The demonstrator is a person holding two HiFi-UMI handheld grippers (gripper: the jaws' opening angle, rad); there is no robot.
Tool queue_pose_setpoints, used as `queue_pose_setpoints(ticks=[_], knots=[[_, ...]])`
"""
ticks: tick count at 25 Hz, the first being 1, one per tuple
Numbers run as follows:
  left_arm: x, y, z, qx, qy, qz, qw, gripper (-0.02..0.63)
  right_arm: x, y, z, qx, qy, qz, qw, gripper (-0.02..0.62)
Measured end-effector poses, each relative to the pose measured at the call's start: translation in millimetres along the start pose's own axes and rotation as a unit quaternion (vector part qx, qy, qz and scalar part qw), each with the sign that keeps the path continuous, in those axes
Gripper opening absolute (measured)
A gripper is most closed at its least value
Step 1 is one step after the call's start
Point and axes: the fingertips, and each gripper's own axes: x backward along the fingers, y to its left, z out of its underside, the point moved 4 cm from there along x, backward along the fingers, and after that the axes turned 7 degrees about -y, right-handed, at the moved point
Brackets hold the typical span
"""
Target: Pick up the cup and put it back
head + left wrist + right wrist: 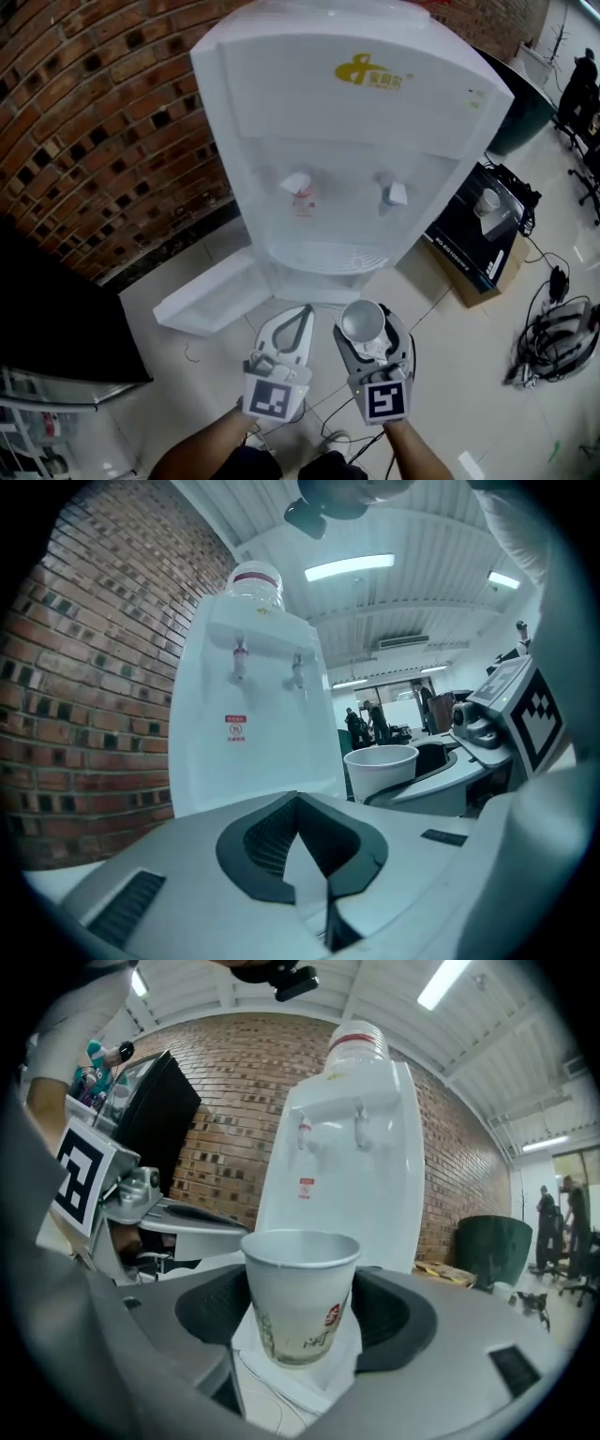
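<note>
Paper cup (300, 1293) held upright in rt claw (366, 325), lower centre, before water dispenser (347, 141); jaws clamped round its body, prob. for carrying. Lt claw (302, 314) closed on nothing.

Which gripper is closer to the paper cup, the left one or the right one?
Right. The right gripper grips the cup between its jaws. The left gripper is beside it on the left, shut and empty, not touching the cup.
</note>
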Motion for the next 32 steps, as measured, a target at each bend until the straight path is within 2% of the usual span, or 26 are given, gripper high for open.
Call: queue_pose_setpoints(ticks=[5,14,19,23,27,32], knots=[[-2.1,-3.5,-76.4,-0.008,0.012,0.012,0.9998,0.000,19.6,-6.9,-73.1,0.002,0.012,-0.006,1.000,0.342],[-13.2,14.8,-249.0,0.018,-0.009,-0.018,0.9996,0.000,39.5,-15.1,-244.4,-0.020,0.001,-0.009,1.000,0.342],[-19.0,23.9,-338.9,0.003,-0.004,-0.012,0.9999,0.000,53.1,-18.8,-334.6,-0.040,0.006,-0.009,0.999,0.341],[-25.5,33.2,-408.0,0.026,-0.015,-0.029,0.9991,0.000,62.7,-22.4,-405.8,-0.049,-0.001,-0.005,0.999,0.339],[-33.9,35.2,-466.0,0.022,-0.022,-0.038,0.9988,0.000,72.1,-25.7,-466.0,-0.068,-0.010,0.005,0.998,0.339],[-36.0,36.9,-512.6,0.012,-0.028,-0.047,0.9984,0.000,82.2,-24.9,-512.8,-0.077,-0.016,0.017,0.997,0.339]])
